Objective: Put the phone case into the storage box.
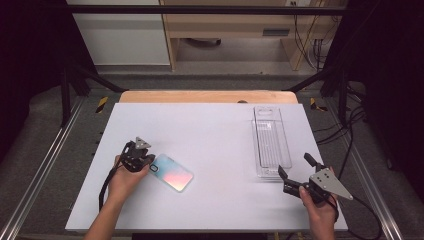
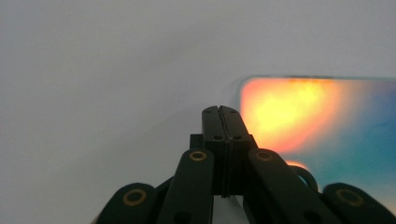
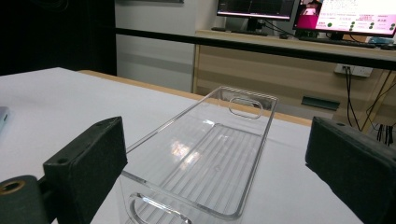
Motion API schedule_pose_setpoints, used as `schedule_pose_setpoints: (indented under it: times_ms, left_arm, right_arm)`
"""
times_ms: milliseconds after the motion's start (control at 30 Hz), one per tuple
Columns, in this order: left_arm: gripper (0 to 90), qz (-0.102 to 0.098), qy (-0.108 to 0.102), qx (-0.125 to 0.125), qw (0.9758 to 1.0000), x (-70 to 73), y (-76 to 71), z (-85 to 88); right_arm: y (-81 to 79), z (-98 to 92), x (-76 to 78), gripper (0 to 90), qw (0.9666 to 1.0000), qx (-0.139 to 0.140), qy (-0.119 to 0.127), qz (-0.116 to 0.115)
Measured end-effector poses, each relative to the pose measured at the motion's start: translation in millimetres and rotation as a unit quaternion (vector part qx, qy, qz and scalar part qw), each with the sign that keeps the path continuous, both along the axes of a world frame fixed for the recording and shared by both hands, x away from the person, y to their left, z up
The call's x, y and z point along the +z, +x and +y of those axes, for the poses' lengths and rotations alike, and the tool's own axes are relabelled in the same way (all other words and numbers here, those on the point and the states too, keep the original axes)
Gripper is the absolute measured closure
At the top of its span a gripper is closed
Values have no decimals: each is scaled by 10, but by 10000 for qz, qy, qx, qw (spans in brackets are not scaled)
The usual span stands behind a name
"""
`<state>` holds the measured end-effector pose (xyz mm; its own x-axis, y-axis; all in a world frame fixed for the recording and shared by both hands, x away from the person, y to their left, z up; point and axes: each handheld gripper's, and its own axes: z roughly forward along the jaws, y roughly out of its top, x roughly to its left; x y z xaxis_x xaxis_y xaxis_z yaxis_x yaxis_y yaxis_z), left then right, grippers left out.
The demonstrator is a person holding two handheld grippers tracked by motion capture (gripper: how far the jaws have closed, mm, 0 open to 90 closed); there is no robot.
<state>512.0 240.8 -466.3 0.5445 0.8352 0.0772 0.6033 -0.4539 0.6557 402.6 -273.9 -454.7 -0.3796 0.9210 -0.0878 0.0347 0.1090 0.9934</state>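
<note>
Phone [image 1: 172, 172] lies flat beside the closed left gripper [image 1: 148, 161]; the right gripper view shows wide-open jaws flanking the clear tray [image 3: 205, 154].

Left gripper [image 1: 150, 164]: black linkage body, small grey three-cornered plate on top, black cable trailing back along the forearm. In its own view [image 2: 222, 112], two flat black jaw blocks with small dark screw holes near the tips; broad black link arms below, each pivot ringed in brass.

Right gripper [image 1: 295, 167]: black body, larger grey three-cornered plate with dark screw dots, black cable running off past the wrist. In its own view [image 3: 215, 154], thick black pads with a matte, slightly grainy face, one screw hole on top of the left pad; a brass-ringed pivot at the lower left corner.

Forearms bare, no sleeves visible.
</note>
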Motion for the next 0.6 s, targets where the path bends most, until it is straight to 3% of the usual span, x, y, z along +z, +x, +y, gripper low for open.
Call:
schedule_pose_setpoints:
  times_ms: [167, 300, 600]
  left_arm:
    - [900, -46, -156, -125, 9998, 33, -101, -110]
    - [900, -96, -30, -235, 9997, 40, -129, -194]
    - [900, 7, 153, 51, 9999, -11, -6, -45]
  right_arm:
    - [0, 2, 1, 55, 10000, 16, 14, 9]
    - [-3, -1, 5, 55, 10000, 17, 18, 7]
    - [-15, -28, 16, 55, 9999, -26, 130, -14]
